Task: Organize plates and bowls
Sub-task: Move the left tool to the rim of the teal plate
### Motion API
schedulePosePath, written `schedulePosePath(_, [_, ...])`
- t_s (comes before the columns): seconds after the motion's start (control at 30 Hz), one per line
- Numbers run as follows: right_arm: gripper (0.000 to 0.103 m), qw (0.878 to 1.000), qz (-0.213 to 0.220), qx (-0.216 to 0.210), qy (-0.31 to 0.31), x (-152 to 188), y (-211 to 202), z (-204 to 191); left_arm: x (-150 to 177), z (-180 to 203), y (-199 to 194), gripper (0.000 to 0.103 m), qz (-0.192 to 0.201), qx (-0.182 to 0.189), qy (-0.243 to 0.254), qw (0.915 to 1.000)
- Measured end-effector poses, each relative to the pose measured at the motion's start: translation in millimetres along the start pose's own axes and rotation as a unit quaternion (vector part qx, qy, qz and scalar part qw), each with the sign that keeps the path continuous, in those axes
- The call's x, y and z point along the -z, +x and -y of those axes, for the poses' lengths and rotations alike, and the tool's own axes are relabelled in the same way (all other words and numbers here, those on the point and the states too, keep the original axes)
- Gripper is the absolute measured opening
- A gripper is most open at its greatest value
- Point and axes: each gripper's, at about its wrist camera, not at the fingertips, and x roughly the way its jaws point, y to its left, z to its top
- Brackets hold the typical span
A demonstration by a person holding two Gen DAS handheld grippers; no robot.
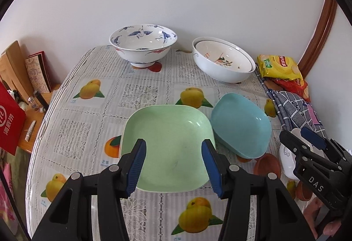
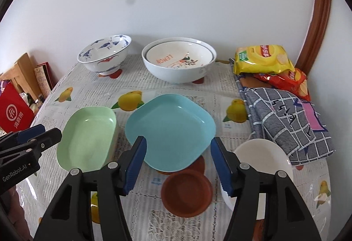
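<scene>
The left hand-held gripper [image 1: 173,166] hangs wide open at the bottom of its view, gripping nothing, its blue pads either side of the green plate [image 1: 168,148] at centre frame; the right hand-held gripper [image 2: 178,166] is likewise spread wide and empty, poised over the near edge of the blue plate [image 2: 170,131], which sits tilted, propped on a small brown saucer [image 2: 199,165] beneath it; a second brown saucer [image 2: 187,193] lies just in front, and a white dish [image 2: 264,157] sits at lower right; toward the top of the frame stand the crane-painted bowl [image 2: 105,56] and a white bowl with a lemon bowl nested inside [image 2: 178,60]; snack bags [image 2: 261,59] and a checked cloth [image 2: 286,122] crowd the right side of the bench [image 2: 176,84]. To my eye the risk is the blue plate; being propped, it could rock or skid off the saucer if a pad nudges its rim before closing; the smooth plates might also slip from a shallow pinch, and the two grippers, working close together, could collide.
</scene>
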Motion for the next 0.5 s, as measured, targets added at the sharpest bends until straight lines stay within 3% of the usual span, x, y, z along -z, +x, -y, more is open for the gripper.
schedulePosePath(0.5, [0.062,0.998,-0.028,-0.027,0.039,-14.7,17.7,48.1,-26.6,56.7,23.9,0.05,-0.005,-0.014,0.029,0.9995])
